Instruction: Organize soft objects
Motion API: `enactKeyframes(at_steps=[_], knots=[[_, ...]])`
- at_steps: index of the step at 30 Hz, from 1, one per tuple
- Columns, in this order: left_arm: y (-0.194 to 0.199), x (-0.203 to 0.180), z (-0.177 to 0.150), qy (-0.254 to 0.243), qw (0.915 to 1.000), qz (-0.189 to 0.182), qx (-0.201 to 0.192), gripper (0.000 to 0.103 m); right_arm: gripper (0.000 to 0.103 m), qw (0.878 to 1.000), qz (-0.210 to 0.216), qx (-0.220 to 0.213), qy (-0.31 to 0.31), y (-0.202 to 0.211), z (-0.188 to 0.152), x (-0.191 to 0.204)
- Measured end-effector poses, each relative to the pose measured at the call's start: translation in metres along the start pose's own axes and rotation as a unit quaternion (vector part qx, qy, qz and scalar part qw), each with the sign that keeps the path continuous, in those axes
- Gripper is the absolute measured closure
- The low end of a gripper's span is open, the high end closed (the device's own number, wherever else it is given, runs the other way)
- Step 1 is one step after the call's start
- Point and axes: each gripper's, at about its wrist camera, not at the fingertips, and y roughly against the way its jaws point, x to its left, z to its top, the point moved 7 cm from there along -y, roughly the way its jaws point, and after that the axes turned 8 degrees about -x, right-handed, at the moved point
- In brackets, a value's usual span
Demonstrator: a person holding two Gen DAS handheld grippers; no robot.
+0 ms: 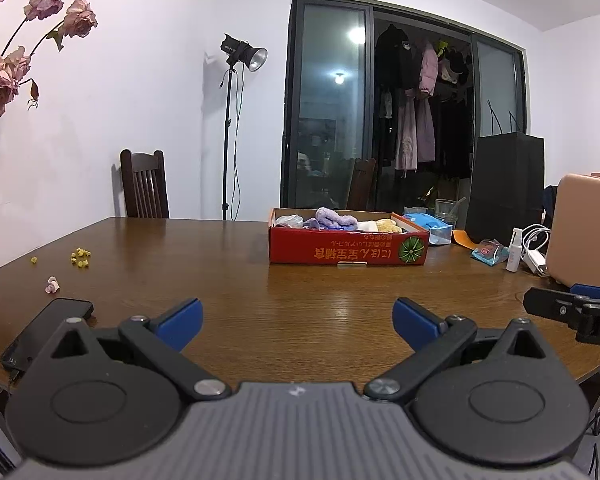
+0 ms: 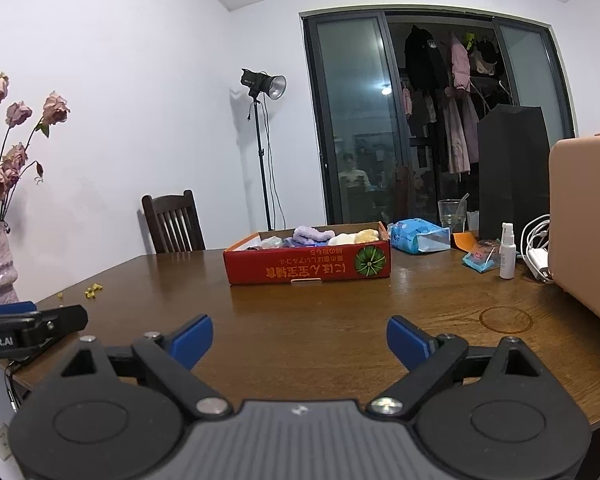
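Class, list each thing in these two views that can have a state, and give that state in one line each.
left gripper: open, empty, above the table.
right gripper: open, empty.
red box: open-topped, holding soft items.
purple cloth: bunched in the box.
yellow soft item: lying in the box.
spray bottle: upright, capped.
phone: flat, screen dark.
studio lamp: off.
glass: upright.

White walls close in around a brown wooden counter (image 1: 228, 280), with a dark wooden chair (image 1: 145, 184) behind it, a studio lamp (image 1: 242, 54) on a tall stand, and dark glass sliding doors (image 1: 328, 108) reflecting ceiling lights beside hanging clothes (image 1: 416, 108).
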Motion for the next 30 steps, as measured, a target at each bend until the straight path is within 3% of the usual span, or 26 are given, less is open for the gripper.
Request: enactKeyframes(at_steps=[30], knots=[[-0.0001, 0.0004, 0.0007, -0.001, 1.0, -0.004, 0.007, 0.0, 0.007, 1.0, -0.008, 0.006, 0.002, -0.0004, -0.0049, -0.0026]])
